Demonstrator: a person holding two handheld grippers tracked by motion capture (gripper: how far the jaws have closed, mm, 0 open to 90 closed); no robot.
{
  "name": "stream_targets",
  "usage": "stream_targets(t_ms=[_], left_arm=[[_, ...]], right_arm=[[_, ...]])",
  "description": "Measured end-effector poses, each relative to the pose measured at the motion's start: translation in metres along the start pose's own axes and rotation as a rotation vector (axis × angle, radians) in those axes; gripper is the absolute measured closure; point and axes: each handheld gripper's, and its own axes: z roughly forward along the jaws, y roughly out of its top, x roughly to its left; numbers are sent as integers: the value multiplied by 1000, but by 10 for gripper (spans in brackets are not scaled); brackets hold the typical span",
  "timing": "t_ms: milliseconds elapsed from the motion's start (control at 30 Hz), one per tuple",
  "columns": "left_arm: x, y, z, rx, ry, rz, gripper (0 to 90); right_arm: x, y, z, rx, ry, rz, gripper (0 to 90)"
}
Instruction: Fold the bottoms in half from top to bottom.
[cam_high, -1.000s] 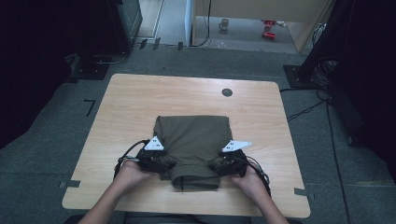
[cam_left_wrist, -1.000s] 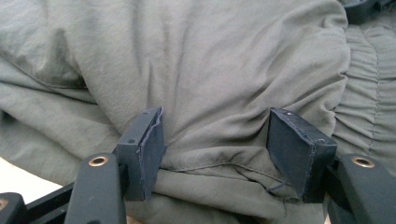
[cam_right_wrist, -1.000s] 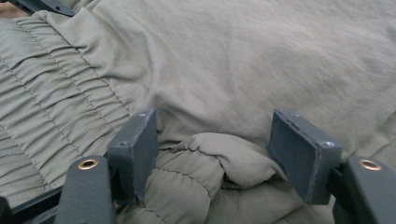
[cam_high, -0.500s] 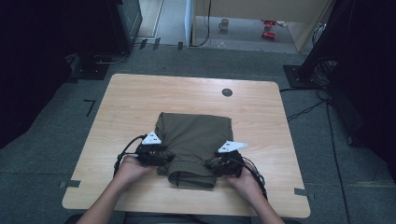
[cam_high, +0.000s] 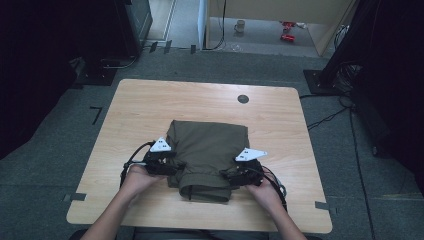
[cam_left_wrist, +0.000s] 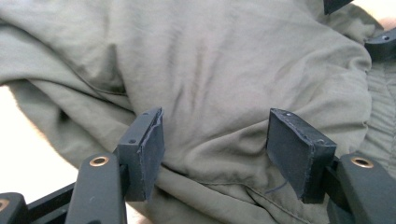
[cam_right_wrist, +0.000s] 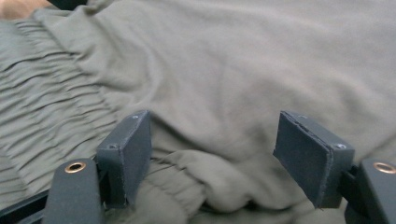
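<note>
Folded olive garment (cam_high: 207, 155) between left tongs (cam_high: 172, 162) and right tongs (cam_high: 231, 176); both just opened wider, gaping over cloth.

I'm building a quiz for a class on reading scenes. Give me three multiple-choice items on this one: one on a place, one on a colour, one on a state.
1. Where does the folded garment lie on the table?
A. far left corner
B. middle, toward the near edge
C. hanging off the right side

2. What colour is the garment?
A. olive green
B. red
C. white

3. How do the left gripper and the right gripper stand?
A. both clamped flat on bare wood
B. both raised high above the table
C. both open, with cloth between the fingers

Answers:
1 B: the high view shows it centred, near the person.
2 A: all views show olive cloth.
3 C: each gripper view shows a wide gap over fabric.
</note>
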Motion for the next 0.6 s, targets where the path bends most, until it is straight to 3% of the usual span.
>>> stream_targets(t_ms=[167,433,600], left_arm=[[4,0,-9,-23,24,-6,376],[15,-3,-23,-34,71,-29,374],[23,-6,-27,-42,90,-31,372]], right_arm=[[-9,4,-8,-47,-49,-12,263],[-22,0,-10,-47,-111,-37,247],[-32,-2,-10,-48,-134,-22,246]])
